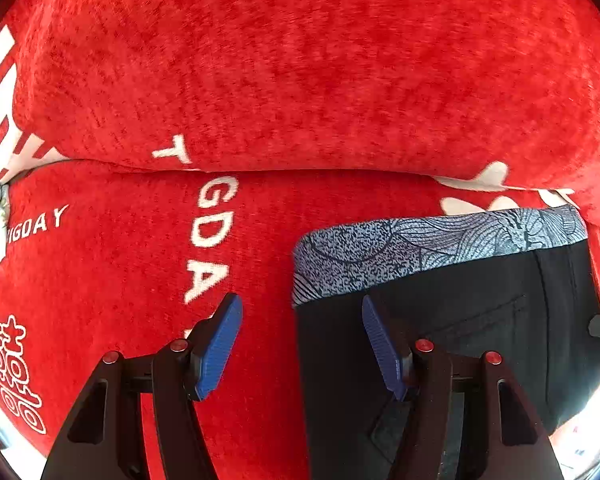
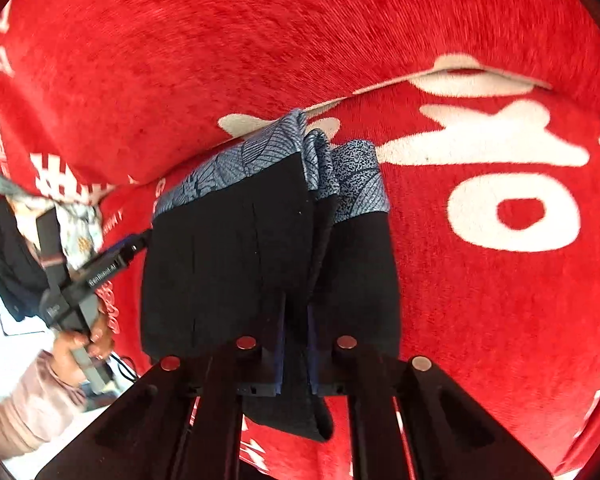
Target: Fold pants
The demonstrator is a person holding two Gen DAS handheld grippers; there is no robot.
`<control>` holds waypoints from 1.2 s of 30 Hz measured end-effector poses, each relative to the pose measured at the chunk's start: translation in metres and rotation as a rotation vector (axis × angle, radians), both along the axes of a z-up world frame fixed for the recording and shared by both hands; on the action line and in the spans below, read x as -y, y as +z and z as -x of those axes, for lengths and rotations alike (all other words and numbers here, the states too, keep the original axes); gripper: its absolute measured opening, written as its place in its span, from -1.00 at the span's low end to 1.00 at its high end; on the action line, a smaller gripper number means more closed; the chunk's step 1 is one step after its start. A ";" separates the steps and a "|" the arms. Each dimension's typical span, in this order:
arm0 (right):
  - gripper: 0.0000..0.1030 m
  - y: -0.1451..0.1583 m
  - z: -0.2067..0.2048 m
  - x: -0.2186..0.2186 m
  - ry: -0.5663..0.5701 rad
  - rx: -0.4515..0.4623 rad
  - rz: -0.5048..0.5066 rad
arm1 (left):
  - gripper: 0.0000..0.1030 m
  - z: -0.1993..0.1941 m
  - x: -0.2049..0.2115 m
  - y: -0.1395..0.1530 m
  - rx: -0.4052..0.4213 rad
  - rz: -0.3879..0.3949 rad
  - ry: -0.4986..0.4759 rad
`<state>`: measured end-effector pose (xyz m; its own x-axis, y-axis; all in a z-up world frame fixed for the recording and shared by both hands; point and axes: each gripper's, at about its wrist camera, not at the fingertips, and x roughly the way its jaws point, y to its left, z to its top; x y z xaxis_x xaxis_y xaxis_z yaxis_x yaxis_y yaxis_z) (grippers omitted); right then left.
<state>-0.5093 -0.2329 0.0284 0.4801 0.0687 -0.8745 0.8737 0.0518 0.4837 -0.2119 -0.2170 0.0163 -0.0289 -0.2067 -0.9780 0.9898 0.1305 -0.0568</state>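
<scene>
Pants (edge in right tongs)

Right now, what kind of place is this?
Probably a home sofa or bed. A plush red cover with white lettering wraps a seat and a cushioned back, and dark pants lie on it.

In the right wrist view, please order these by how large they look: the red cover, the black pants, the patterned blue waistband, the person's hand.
1. red cover
2. black pants
3. patterned blue waistband
4. person's hand, on the left gripper's handle. It looks smallest, but it sits at the fisheye edge, so the last two are unsure.
</scene>
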 end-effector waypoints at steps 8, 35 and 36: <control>-0.72 -0.021 -0.009 -0.005 0.056 -0.168 0.039 | 0.24 0.000 0.004 -0.009 -0.003 0.006 0.003; -0.44 0.002 -0.004 -0.019 0.016 -0.301 0.092 | 0.69 -0.018 -0.012 0.005 0.052 -0.028 0.017; -0.41 0.004 -0.002 -0.022 0.003 -0.297 0.089 | 0.69 -0.020 -0.013 0.005 0.041 -0.035 0.016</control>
<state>-0.5077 -0.2112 0.0320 0.2027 -0.0131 -0.9792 0.9759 0.0857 0.2008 -0.1922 -0.2039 0.0212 0.0148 -0.1727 -0.9849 0.9889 0.1479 -0.0111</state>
